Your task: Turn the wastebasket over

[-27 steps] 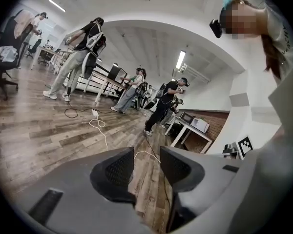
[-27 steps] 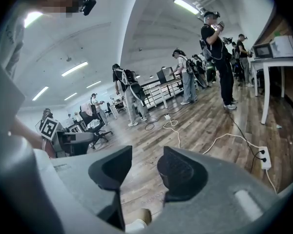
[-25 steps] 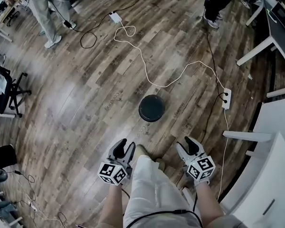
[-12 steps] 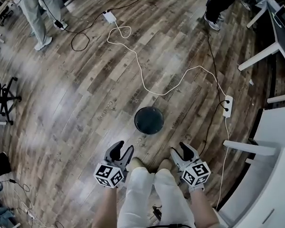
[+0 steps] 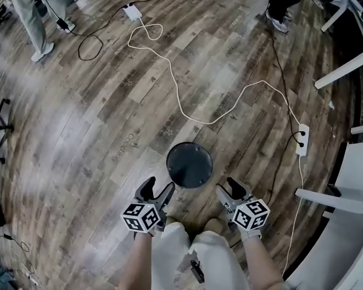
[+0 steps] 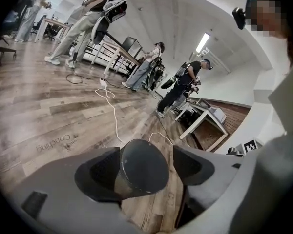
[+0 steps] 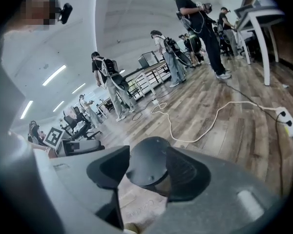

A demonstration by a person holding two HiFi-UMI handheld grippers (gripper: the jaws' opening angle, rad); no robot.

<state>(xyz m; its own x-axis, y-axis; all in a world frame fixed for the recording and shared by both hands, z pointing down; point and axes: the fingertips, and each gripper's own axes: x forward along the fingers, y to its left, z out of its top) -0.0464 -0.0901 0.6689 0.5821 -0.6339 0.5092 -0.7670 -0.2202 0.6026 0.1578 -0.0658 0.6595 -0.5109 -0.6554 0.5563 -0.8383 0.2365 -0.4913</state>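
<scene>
Wastebasket [image 5: 189,164] sits closed end up on floor [image 5: 109,101]. Left gripper [image 5: 157,189] and right gripper [image 5: 228,188] flank its near side. Their jaws have just opened wide, with nothing between them, likely for a two-sided grab.

The wood-plank floor [image 5: 72,138] carries a dark round wastebasket [image 5: 189,165], flat face up. A white cable [image 5: 174,80] snakes across the planks to a white power strip [image 5: 302,139].

Floor [image 6: 53,143] print: "Coaching"; nothing else legible.
</scene>
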